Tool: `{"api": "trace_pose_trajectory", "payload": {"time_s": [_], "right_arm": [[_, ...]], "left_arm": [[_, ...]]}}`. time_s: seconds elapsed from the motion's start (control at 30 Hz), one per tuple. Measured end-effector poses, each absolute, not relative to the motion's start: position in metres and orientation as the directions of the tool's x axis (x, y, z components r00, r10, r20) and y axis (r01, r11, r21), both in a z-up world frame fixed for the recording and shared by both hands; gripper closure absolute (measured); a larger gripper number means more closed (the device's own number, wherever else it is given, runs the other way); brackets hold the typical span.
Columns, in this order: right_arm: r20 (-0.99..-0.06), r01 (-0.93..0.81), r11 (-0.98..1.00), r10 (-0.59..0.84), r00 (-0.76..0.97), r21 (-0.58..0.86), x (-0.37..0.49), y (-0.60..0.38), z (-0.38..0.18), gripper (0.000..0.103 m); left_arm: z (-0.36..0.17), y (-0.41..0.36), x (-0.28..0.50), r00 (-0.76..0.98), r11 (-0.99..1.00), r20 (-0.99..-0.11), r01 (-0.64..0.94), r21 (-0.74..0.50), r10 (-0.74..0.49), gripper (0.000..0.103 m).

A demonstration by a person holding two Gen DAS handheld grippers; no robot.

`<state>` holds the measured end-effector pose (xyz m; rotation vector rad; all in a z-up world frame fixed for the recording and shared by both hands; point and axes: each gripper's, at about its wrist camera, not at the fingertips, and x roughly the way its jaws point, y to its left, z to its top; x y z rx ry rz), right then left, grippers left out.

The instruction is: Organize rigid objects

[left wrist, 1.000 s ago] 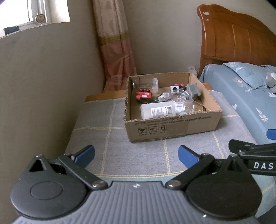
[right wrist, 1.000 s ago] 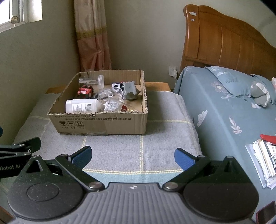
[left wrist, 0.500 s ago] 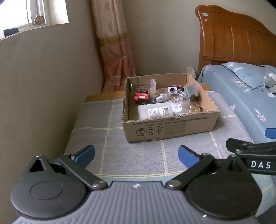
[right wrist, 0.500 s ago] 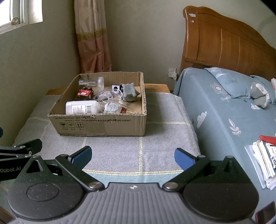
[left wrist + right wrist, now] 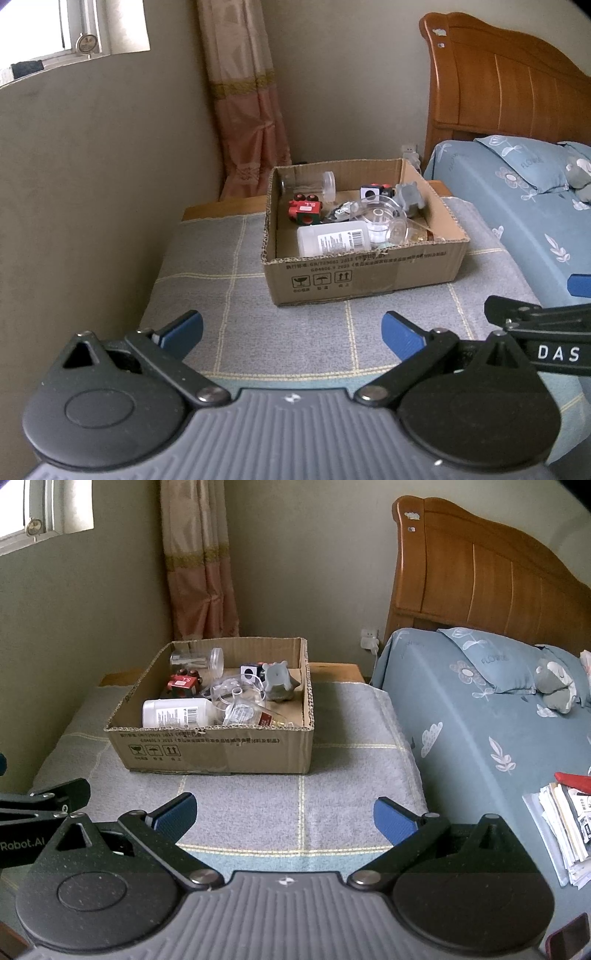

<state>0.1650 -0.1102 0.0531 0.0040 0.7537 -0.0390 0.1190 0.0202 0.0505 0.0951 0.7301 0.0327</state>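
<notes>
An open cardboard box [image 5: 365, 277] [image 5: 221, 749] stands on a grey checked cloth. It holds a white bottle [image 5: 332, 240] [image 5: 177, 712], a red toy [image 5: 304, 211] [image 5: 183, 685], a clear jar [image 5: 314, 181] [image 5: 199, 659], a grey star-shaped piece [image 5: 410, 194] [image 5: 279, 677], a cube [image 5: 369, 192] [image 5: 249, 672] and clear plastic cups [image 5: 380, 216]. My left gripper [image 5: 291, 332] and right gripper [image 5: 284, 814] are both open and empty, side by side, well short of the box.
The cloth-covered table [image 5: 332, 805] sits between a wall on the left and a bed with blue bedding [image 5: 480, 720] on the right. A wooden headboard [image 5: 480, 572] and a curtain [image 5: 247, 122] stand behind. A stack of papers [image 5: 565, 834] lies on the bed.
Both grippers have drawn back and risen slightly, so the box sits a little farther away and more of its inside shows. Nothing in the box has moved.
</notes>
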Motion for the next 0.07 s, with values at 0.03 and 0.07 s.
{"api": "trace_pose_trajectory", "payload": {"time_s": [0.03, 0.07], "right_arm": [[-0.684, 0.037, 0.999, -0.035, 0.729, -0.011, 0.1651, -0.1102, 0.0531, 0.0], [-0.683, 0.038, 0.999, -0.035, 0.729, -0.011, 0.1649, -0.1106, 0.0533, 0.0]], "left_arm": [[0.0508, 0.0204, 0.1188, 0.744, 0.995, -0.665, 0.002, 0.097, 0.063, 0.001], [0.0514, 0.0204, 0.1185, 0.744, 0.995, -0.665, 0.002, 0.096, 0.063, 0.001]]}}
